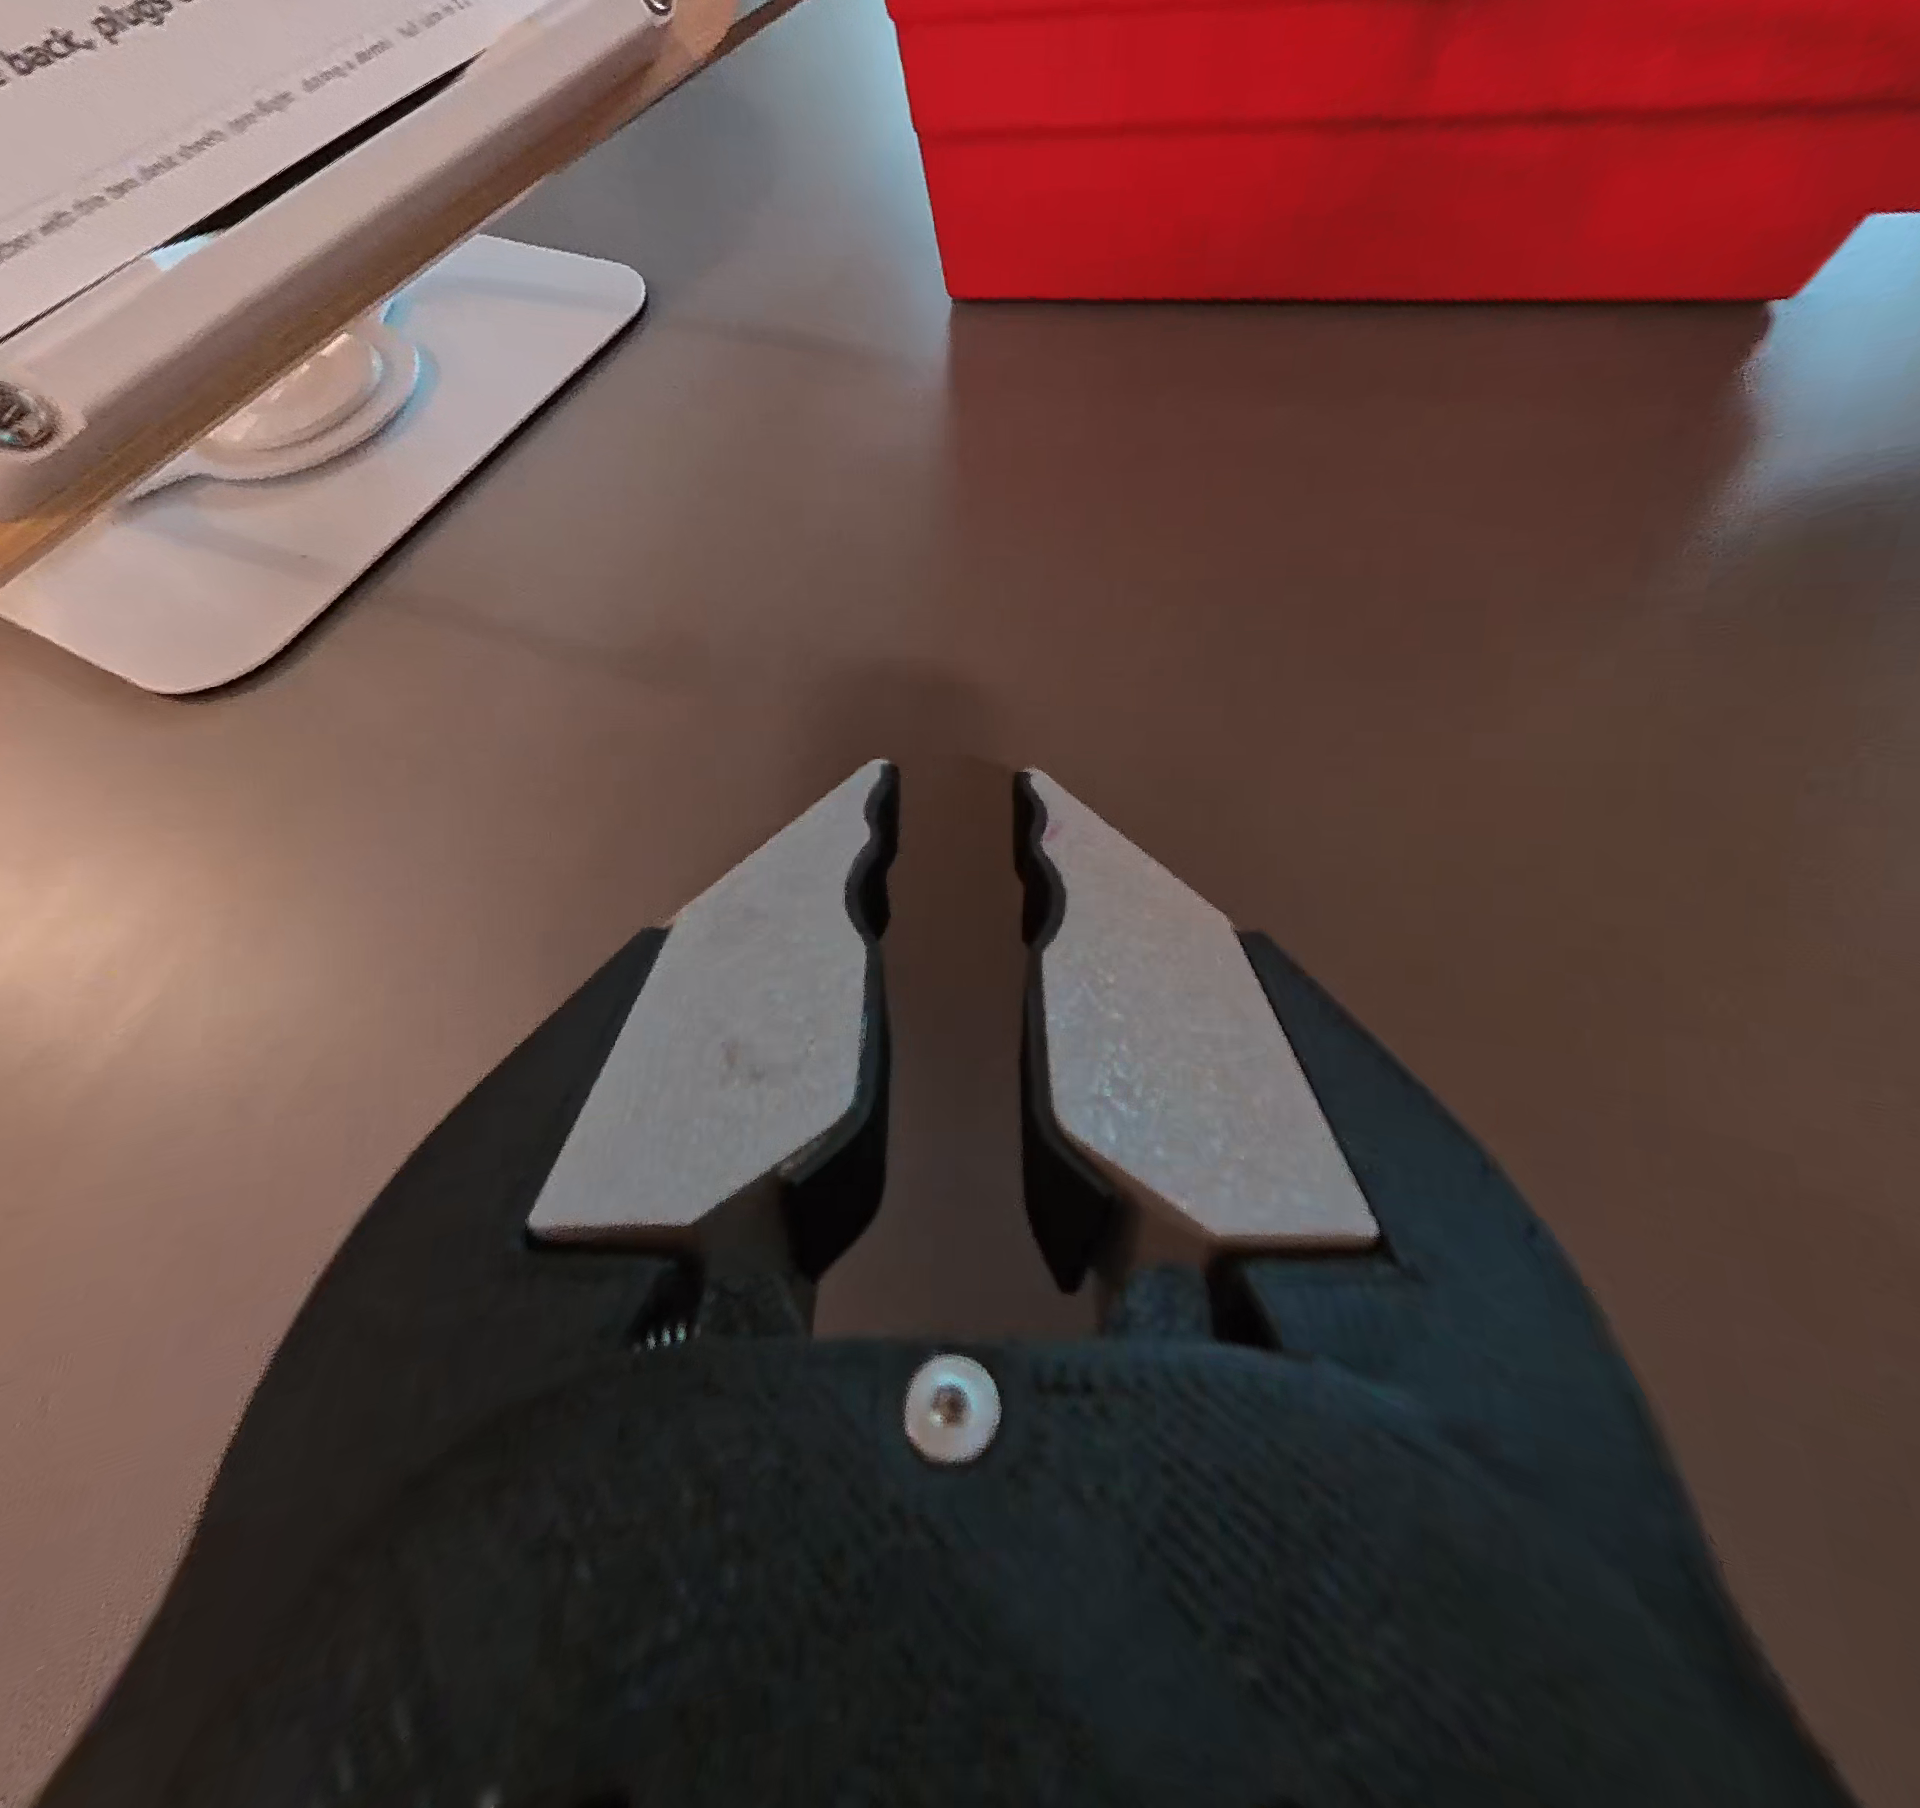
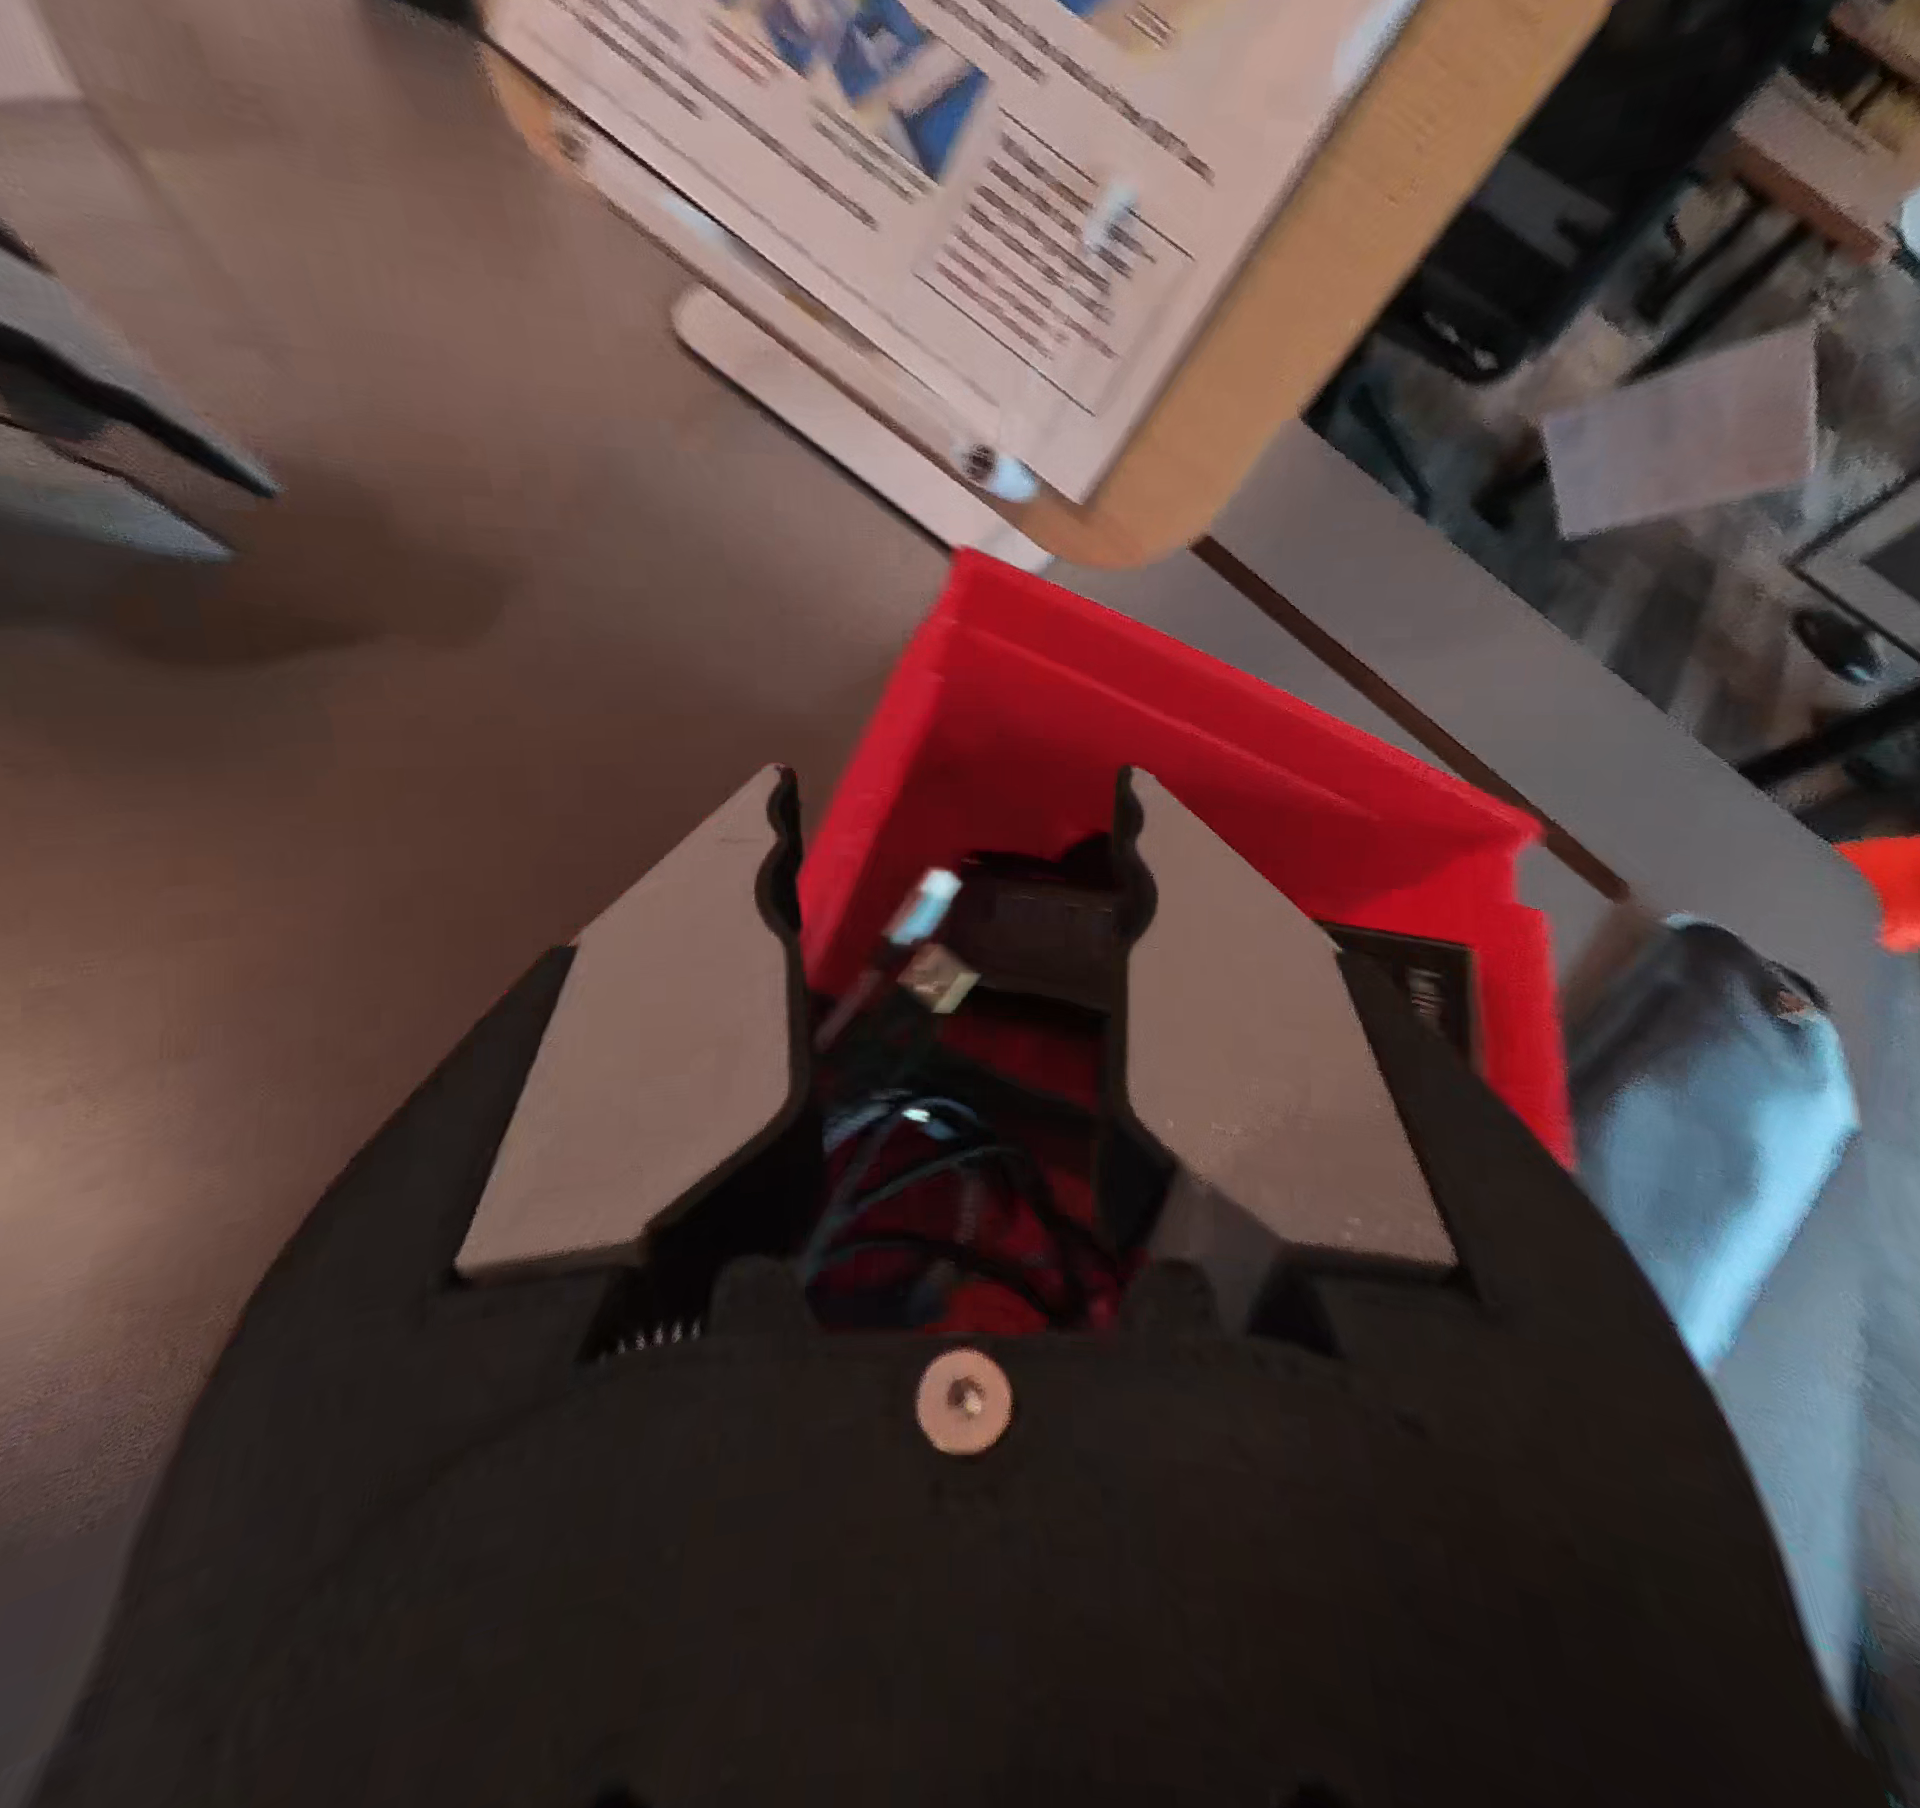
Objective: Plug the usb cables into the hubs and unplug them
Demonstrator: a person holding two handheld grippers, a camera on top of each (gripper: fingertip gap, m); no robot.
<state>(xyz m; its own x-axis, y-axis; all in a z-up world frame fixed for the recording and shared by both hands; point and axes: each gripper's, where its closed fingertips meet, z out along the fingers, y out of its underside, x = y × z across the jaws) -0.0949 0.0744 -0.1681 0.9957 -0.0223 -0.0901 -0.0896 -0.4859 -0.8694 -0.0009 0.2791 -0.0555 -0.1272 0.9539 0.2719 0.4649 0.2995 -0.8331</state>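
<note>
A red bin [image 2: 1195, 761] stands on the brown table and holds black USB cables [image 2: 935, 1166] with silver plugs [image 2: 940, 979] and dark hubs [image 2: 1049, 911]. My right gripper [image 2: 956, 802] is open and empty, pointing down over the bin's near left corner, above the cables. The view is blurred. In the left wrist view the same red bin [image 1: 1351, 96] stands at the far right, its inside hidden. My left gripper [image 1: 954, 782] is open a little and empty, low over the bare table [image 1: 1351, 615], well short of the bin.
A white tilted stand with a printed sheet [image 1: 260, 148] sits on a flat base [image 1: 312, 532] at the left; it also shows behind the bin in the right wrist view [image 2: 935, 148]. The table edge [image 2: 1455, 719] runs just past the bin. A grey blurred object [image 2: 1714, 1083] lies to the bin's right. My hands' fingertips stand some 25 centimeters from each other.
</note>
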